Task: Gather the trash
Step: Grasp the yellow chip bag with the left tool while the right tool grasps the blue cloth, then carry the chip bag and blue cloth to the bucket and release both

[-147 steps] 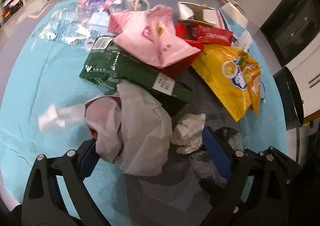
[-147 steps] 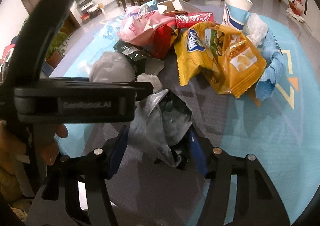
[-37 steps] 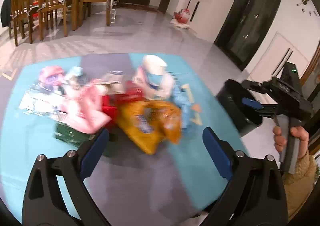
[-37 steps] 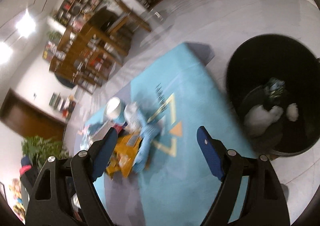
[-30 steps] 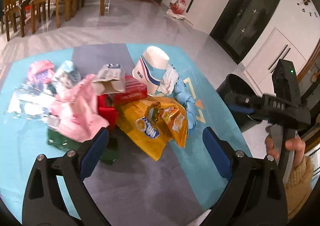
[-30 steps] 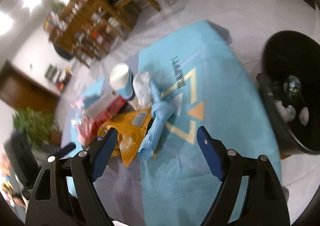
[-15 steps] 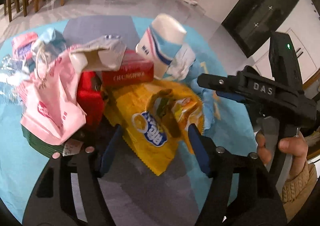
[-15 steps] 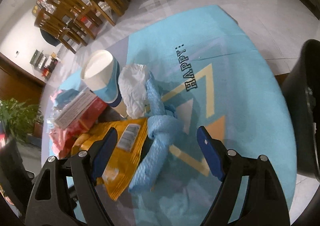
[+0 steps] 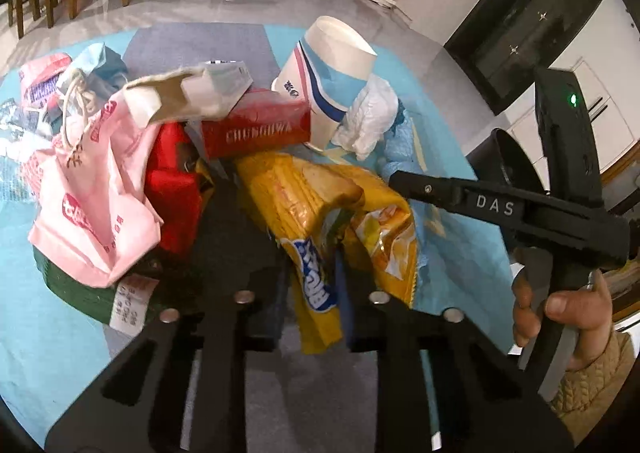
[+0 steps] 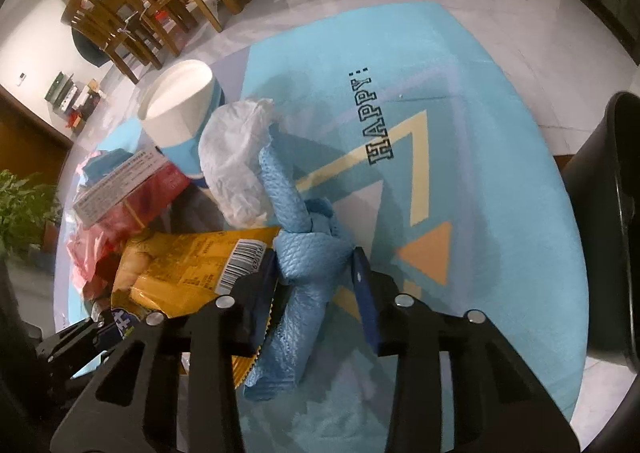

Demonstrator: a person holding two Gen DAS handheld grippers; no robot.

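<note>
Taking the yellow snack bag (image 9: 320,213) as the landmark, the heap of trash lies on a blue mat (image 10: 460,133) printed with the word HAPPY, one pale yellow angled line and one orange triangle. The bag itself is one crinkled, glossy foil pouch with a blue logo and a barcode; the left gripper (image 9: 310,293) has its two dark fingers closed in on the bag's lower end, pinching the foil between them. Just right of the bag lies one knotted blue cloth (image 10: 308,257), soft and pebble-textured, twisted into a rope with a fat knot; the right gripper (image 10: 316,289) has its two blue-padded fingers pressed against either side of that knot, clamping it. Behind the cloth, touching it, sits one crumpled white paper wad (image 10: 236,165), and behind that one paper cup (image 9: 332,73), conical, white with blue and pink stripes, tipped on its side. Behind the bag rests one red rectangular carton (image 9: 256,133) lettered CHUNGHWA, with one torn grey cardboard box (image 9: 188,93) on top of it. Left of the bag are one red foil wrapper (image 9: 172,189), one pink plastic bag (image 9: 92,205) with red print, limp and wrinkled, and under it one dark green packet (image 9: 80,293) with a white label. Far right of the bag stands one black round bin (image 10: 600,213), smooth-walled, at the mat's edge.
</note>
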